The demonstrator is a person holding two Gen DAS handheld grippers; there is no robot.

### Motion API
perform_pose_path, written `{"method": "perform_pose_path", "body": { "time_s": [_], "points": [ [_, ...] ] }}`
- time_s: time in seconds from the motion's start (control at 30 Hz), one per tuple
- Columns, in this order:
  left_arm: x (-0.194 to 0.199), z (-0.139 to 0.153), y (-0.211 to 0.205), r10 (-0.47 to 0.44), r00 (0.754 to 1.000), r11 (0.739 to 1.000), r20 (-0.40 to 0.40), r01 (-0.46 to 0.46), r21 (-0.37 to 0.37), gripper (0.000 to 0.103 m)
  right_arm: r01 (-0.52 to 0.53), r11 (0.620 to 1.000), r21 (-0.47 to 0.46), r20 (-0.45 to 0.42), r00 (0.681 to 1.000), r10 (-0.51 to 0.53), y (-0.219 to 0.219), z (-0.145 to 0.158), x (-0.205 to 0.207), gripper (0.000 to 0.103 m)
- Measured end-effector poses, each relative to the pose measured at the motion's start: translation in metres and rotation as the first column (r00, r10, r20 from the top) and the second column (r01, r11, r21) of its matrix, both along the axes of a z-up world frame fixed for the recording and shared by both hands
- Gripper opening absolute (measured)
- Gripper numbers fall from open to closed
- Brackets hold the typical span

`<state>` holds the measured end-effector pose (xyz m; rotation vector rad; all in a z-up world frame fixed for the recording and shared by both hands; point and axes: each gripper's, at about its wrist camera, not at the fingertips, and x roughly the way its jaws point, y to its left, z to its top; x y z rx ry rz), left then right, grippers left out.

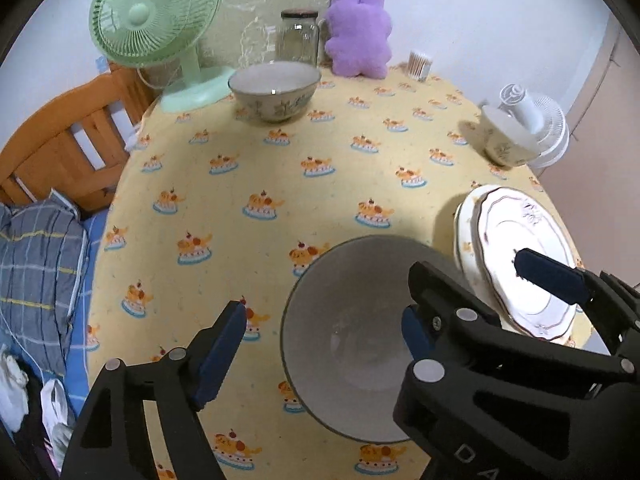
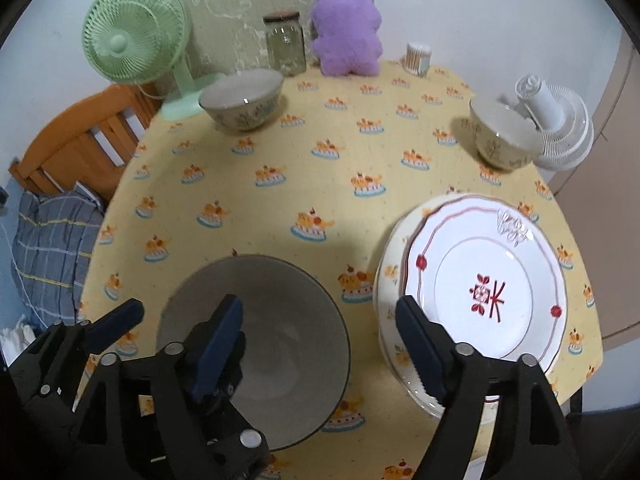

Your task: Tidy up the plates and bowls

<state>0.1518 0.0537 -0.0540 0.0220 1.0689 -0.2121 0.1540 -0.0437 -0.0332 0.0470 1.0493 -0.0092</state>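
A large grey bowl stands on the yellow cartoon-print tablecloth, near the front edge. My left gripper hovers open above it, one finger outside the left rim and the other over the inside, touching nothing. Right of the bowl lies a stack of plates, a white plate with red marks on top. My right gripper is open, with its left finger over the grey bowl and its right finger over the stack's left edge. A patterned bowl sits at the back left, a smaller one at the right.
Along the back stand a green fan, a glass jar, a purple plush toy and a cotton swab box. A white fan lies by the right edge. A wooden bed frame and checked pillow are left.
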Motion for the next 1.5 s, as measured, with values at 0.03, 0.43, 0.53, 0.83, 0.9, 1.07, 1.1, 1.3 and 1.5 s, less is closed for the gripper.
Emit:
{"method": "perform_pose_path", "body": {
  "time_s": [0.03,0.43,0.53,0.83,0.9,1.07,1.1,1.3,1.5],
  "points": [
    [-0.001,0.004,0.001,-0.002,1.0,1.0,0.007,0.002,0.0,0.082,-0.003,1.0,-0.004,0.007,1.0,0.003,0.001,0.004,-0.001,0.083],
    [0.007,0.047,0.01,0.014,0.995,0.999,0.096,-0.011,-0.038,0.082,-0.017,1.0,0.006,0.075,0.997,0.017,0.006,0.047,0.005,0.083],
    [0.013,0.058,0.011,0.036,0.992,0.999,0.123,-0.032,-0.033,0.082,-0.035,0.999,-0.018,0.103,0.994,0.036,0.008,0.059,0.012,0.083],
    [0.043,0.077,0.011,0.129,0.98,0.992,0.152,-0.129,-0.007,0.082,-0.096,0.995,-0.015,0.128,0.987,0.097,0.008,0.079,0.05,0.083],
    [0.051,0.079,0.01,0.152,0.976,0.988,0.156,-0.154,0.0,0.082,-0.112,0.994,-0.019,0.133,0.985,0.113,0.008,0.081,0.06,0.083],
    [0.079,0.084,0.007,0.217,0.962,0.975,0.167,-0.222,0.009,0.082,-0.152,0.988,0.002,0.142,0.978,0.15,0.005,0.084,0.092,0.083],
    [0.083,0.085,0.006,0.227,0.959,0.973,0.171,-0.232,0.012,0.082,-0.159,0.987,0.004,0.145,0.977,0.157,0.004,0.084,0.097,0.083],
    [0.12,0.082,0.002,0.299,0.937,0.951,0.18,-0.309,0.031,0.082,-0.219,0.975,0.026,0.152,0.965,0.213,0.001,0.081,0.142,0.083],
    [0.152,0.077,0.003,0.359,0.914,0.928,0.189,-0.371,0.031,0.08,-0.271,0.962,0.032,0.16,0.952,0.262,0.004,0.076,0.184,0.083]
  ]
}}
